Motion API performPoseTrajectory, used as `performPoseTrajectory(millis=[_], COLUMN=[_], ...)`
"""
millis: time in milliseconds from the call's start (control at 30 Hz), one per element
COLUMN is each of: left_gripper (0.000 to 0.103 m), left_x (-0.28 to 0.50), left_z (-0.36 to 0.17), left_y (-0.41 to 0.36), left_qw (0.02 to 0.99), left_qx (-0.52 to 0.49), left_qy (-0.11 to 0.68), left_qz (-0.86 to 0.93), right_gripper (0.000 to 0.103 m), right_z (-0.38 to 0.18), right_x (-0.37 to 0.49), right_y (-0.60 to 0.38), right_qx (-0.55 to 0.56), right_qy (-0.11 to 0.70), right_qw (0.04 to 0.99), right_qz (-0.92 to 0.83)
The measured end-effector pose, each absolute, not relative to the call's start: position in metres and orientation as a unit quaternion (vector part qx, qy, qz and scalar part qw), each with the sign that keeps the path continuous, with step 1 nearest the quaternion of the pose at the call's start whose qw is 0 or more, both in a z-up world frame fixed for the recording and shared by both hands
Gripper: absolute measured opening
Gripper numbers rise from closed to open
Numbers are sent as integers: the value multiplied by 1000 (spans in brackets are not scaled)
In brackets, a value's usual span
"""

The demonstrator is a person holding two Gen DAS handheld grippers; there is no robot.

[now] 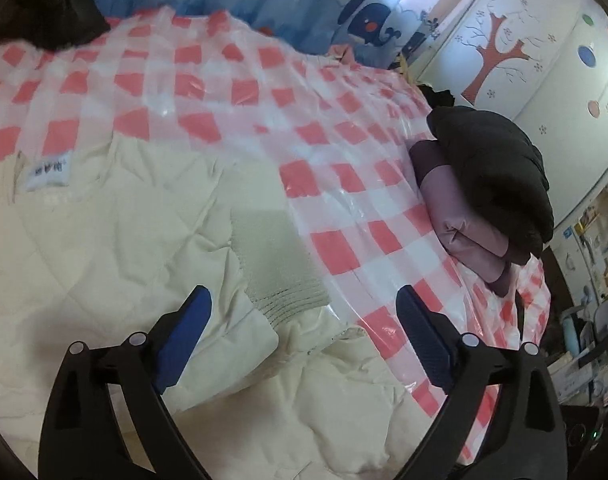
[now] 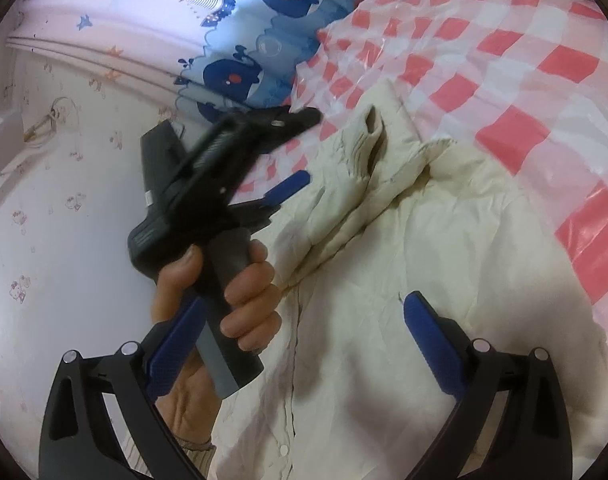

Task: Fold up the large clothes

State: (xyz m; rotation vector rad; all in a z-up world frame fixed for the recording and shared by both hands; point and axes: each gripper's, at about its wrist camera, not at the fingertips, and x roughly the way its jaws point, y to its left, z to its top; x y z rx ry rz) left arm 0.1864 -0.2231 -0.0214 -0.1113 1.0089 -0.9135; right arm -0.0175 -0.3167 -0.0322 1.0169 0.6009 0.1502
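There, across the bed lay a cream quilted jacket [image 1: 104,248], spread over a pink-and-white checked plastic sheet [image 1: 232,92]; in the left wrist view a white label [image 1: 50,170] showed near its collar at the left, and a ribbed knit cuff [image 1: 280,264] lay at the jacket's right edge, against the sheet; the left gripper [image 1: 304,300] hung over that cuff with its jaws spread wide and nothing between them; further right a folded pink garment [image 1: 455,220] sat on the sheet with a dark padded garment [image 1: 495,176] on top of it, near the bed's edge. In the right wrist view a hand [image 2: 224,292] held the left gripper's handle at the left, blurred, beside a whale-print curtain [image 2: 272,12]; the jacket's sleeve [image 2: 359,184] lay folded across the body, cuff toward the sheet; the right gripper [image 2: 304,320] stood over the jacket's front, jaws wide apart and empty.
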Motion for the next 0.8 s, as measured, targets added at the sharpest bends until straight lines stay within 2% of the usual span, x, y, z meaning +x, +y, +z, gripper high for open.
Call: performPoseTrajectory(millis=[133,200,400,600,800], left_gripper=[90,90,90,90,91], left_x=[202,200,173,118,38], left_z=[-67,-76,-41,-5,-11], left_y=[-242,-247,-205,-37,142], left_qw=[760,769,784,822,847], left_qx=[-36,-15,-32,-78,-85], left_qy=[521,516,481,458,488], left_qz=[-387,-377,-392,-328,-193], right_gripper=[95,95,95,95,96], right_z=[-33,-33,-28,-16,-22], right_x=[-15,-16,-18,-22,-16], right_y=[-315,-316,-326,-366,-391], right_qx=[475,477,482,492,458], right_qy=[288,290,282,270,339], right_qw=[829,827,826,826,821], right_qz=[70,70,67,52,35])
